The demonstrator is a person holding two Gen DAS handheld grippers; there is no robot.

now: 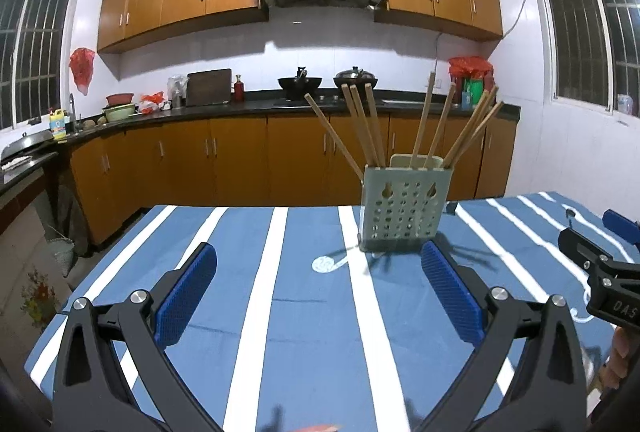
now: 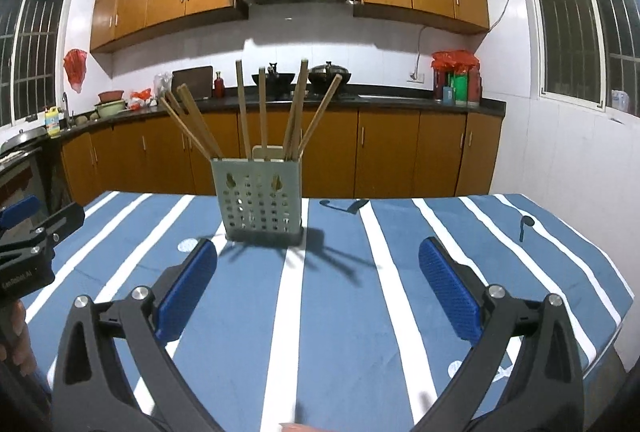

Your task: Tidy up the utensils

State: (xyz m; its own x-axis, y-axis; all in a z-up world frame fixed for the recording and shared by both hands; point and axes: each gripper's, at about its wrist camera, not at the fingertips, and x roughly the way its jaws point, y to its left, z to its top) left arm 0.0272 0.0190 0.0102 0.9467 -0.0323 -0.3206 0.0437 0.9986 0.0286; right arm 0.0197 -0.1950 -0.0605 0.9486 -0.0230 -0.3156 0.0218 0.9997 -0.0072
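The left tool (image 1: 318, 272) hovers above the striped desk (image 1: 256, 296), fingers spread wide and holding nothing. Ahead, a perforated holder (image 2: 258, 198) stands upright near the desk's far edge, wooden chopsticks (image 2: 262, 112) fanned inside. The right tool (image 2: 318, 272) hovers likewise agape and unladen.

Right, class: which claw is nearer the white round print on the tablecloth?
Left. The left claw has the white round print straight ahead between its fingers; the right claw sits further right, the print off beyond its left finger.
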